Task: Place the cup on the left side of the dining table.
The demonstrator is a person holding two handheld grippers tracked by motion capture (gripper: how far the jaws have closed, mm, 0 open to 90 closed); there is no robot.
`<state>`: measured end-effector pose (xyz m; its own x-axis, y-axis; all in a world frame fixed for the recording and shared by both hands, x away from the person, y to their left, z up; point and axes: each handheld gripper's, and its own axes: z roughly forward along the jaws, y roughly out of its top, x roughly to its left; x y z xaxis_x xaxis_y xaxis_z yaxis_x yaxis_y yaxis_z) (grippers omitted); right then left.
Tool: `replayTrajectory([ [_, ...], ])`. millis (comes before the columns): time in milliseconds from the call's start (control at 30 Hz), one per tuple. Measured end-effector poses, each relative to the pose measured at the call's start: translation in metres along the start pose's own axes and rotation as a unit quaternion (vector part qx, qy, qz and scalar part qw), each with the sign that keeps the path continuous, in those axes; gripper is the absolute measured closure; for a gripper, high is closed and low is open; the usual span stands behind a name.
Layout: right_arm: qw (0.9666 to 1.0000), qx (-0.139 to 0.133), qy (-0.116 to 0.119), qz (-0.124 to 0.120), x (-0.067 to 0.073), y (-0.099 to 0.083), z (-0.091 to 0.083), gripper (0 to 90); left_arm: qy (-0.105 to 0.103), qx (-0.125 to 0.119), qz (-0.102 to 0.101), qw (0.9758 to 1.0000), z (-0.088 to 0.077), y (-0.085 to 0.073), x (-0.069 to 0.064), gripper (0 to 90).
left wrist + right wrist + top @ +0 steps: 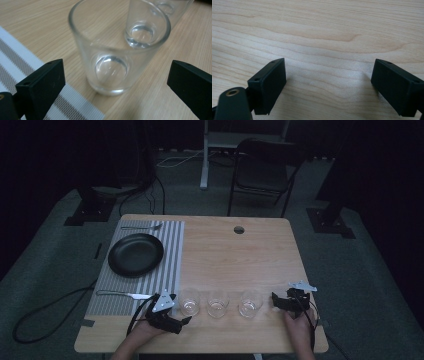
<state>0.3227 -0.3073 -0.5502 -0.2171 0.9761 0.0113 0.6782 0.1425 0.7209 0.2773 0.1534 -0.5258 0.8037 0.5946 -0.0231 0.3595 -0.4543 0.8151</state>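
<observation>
We are lining up our left gripper point(116, 82), jaws released, on the leftmost glass point(117, 52) at twelve o'clock; next we advance and clench. Our right gripper point(328, 82) idles, jaws released.

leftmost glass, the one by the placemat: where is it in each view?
High view: leftmost glass, low centre-left, ahead of the left gripper.
Left gripper view: centre, between open jaws.
Right gripper view: not in it.
Shared landmark: striped placemat.
</observation>
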Motion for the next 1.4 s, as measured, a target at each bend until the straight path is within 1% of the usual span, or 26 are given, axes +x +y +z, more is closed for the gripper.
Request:
replayTrajectory([
  [200, 1.0000, 0.000, 0.000, -0.001, 0.000, 0.000, 0.000, 12.2, -0.006, -0.005, 0.003, 1.0000, 0.011, 0.005, -0.002, 2.0],
  [300, 1.0000, 0.000, 0.000, 0.000, 0.000, 0.000, 0.000, 12.2, -0.007, -0.012, -0.001, 0.9999, 0.013, 0.006, -0.001, 2.0],
  [367, 1.0000, 0.000, 0.000, 0.000, 0.000, 0.000, 0.000, 12.2, -0.006, -0.022, -0.002, 0.9997, 0.013, 0.007, 0.000, 7.3],
  [467, 1.0000, 0.000, 0.000, 0.000, 0.000, 0.000, 0.000, 12.2, -0.012, -0.026, -0.005, 0.9996, 0.016, 0.008, 0.000, 7.3],
  [533, 1.0000, 0.000, 0.000, 0.000, 0.000, 0.000, 0.000, 12.2, -0.005, -0.026, -0.005, 0.9996, 0.020, 0.009, 0.000, 7.3],
  [600, 1.0000, 0.000, 0.000, -0.001, 0.000, 0.000, 0.000, 12.2, -0.006, -0.031, -0.005, 0.9995, 0.023, 0.010, -0.001, 7.3],
  [633, 1.0000, 0.000, 0.000, 0.000, 0.000, 0.000, 0.000, 12.2, -0.002, -0.033, -0.004, 0.9995, 0.024, 0.011, -0.002, 7.3],
  [700, 1.0000, 0.000, 0.000, 0.000, 0.000, 0.000, 0.000, 12.3, 0.002, -0.032, -0.001, 0.9995, 0.028, 0.012, -0.004, 7.3],
  [767, 1.0000, 0.000, 0.000, 0.000, 0.000, 0.000, 0.000, 12.2, 0.008, -0.029, -0.004, 0.9995, 0.031, 0.013, -0.005, 7.6],
  [800, 1.0000, 0.000, 0.000, 0.000, 0.000, 0.000, 0.000, 12.2, 0.017, -0.030, -0.006, 0.9994, 0.032, 0.013, -0.005, 9.4],
  [833, 1.0000, 0.000, 0.000, 0.000, 0.000, 0.000, 0.000, 12.2, 0.025, -0.032, -0.010, 0.9991, 0.033, 0.012, -0.005, 14.1],
  [867, 1.0000, 0.000, 0.000, 0.000, 0.000, 0.000, 0.000, 12.2, 0.027, -0.029, -0.015, 0.9991, 0.034, 0.013, -0.005, 15.0],
  [900, 1.0000, 0.000, 0.000, 0.000, 0.000, 0.000, 0.000, 12.2, 0.028, -0.029, -0.014, 0.9991, 0.034, 0.012, -0.005, 15.2],
  [933, 1.0000, 0.000, 0.000, 0.000, 0.000, 0.000, 0.000, 12.2, 0.034, -0.029, -0.013, 0.9989, 0.034, 0.012, -0.006, 18.1],
  [967, 1.0000, 0.000, 0.000, 0.000, 0.000, 0.000, 0.000, 12.2, 0.034, -0.029, -0.013, 0.9989, 0.034, 0.012, -0.006, 19.6],
  [1133, 1.0000, 0.000, 0.000, -0.001, 0.000, 0.000, 0.000, 12.2, 0.039, -0.028, -0.023, 0.9986, 0.034, 0.013, -0.007, 19.9],
  [1167, 1.0000, 0.000, 0.000, 0.000, 0.000, 0.000, 0.000, 12.3, 0.046, -0.027, -0.029, 0.9981, 0.035, 0.014, -0.008, 19.9],
  [1333, 1.0000, 0.000, 0.000, 0.000, 0.000, 0.000, 0.000, 12.3, 0.059, -0.026, -0.030, 0.9974, 0.035, 0.015, -0.010, 20.3],
  [1367, 1.0000, 0.000, 0.000, 0.000, 0.000, 0.000, 0.000, 12.3, 0.058, -0.024, -0.027, 0.9977, 0.035, 0.015, -0.009, 20.3],
  [1400, 1.0000, 0.000, 0.000, 0.000, 0.000, 0.000, 0.000, 12.2, 0.062, -0.025, -0.026, 0.9974, 0.034, 0.016, -0.010, 20.3],
])
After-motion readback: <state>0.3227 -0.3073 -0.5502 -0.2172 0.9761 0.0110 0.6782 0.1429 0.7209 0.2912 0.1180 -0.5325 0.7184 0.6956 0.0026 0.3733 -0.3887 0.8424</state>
